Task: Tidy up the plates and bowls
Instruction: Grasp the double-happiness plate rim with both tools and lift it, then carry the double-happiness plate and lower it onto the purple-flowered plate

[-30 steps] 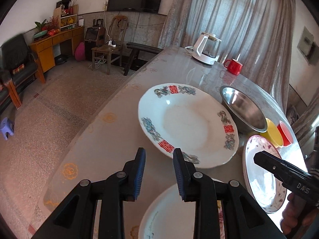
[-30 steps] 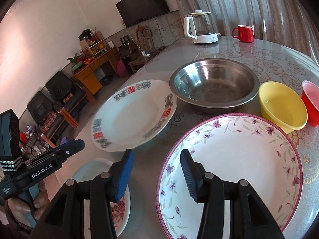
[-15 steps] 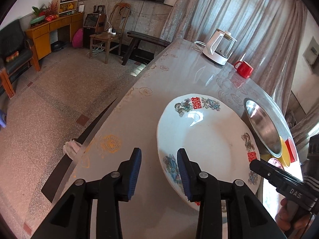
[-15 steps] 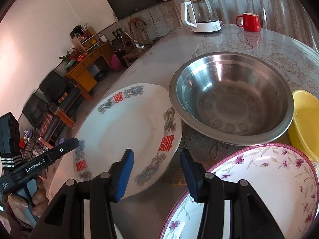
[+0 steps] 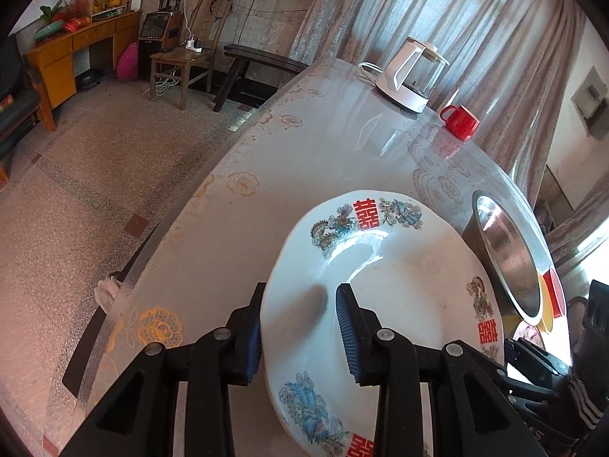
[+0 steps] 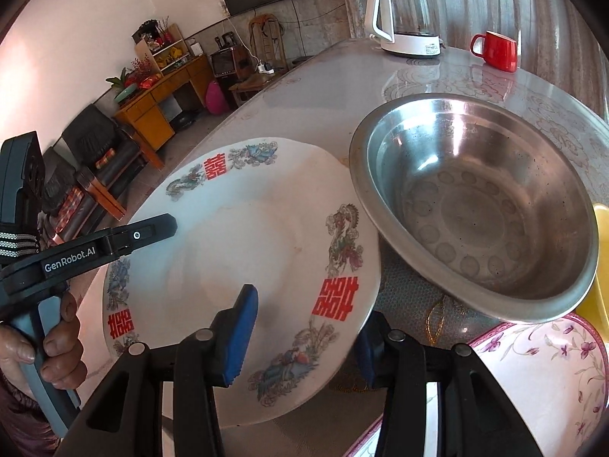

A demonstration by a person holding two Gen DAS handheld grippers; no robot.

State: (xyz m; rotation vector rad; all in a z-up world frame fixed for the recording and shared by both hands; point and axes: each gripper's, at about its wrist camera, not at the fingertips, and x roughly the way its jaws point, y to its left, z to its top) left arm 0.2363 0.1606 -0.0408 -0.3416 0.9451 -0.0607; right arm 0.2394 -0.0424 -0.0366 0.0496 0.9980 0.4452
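— Lying face up on the table (image 5: 312, 160), the big white plate (image 5: 399, 304) is round, with no long axis; the steel bowl (image 6: 475, 205) sits just beside it.

— And the grippers?

— Both straddle its rim, closing: left gripper (image 5: 298, 335) and right gripper (image 6: 304, 339). Pads probably aren't pressing yet.

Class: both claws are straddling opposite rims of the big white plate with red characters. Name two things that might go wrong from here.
1. The white plate tucks under the steel bowl; lifting might jolt the bowl.
2. The left claw and right claw, both closing, straddle only thin glossy rim; the plate may slip or tilt.
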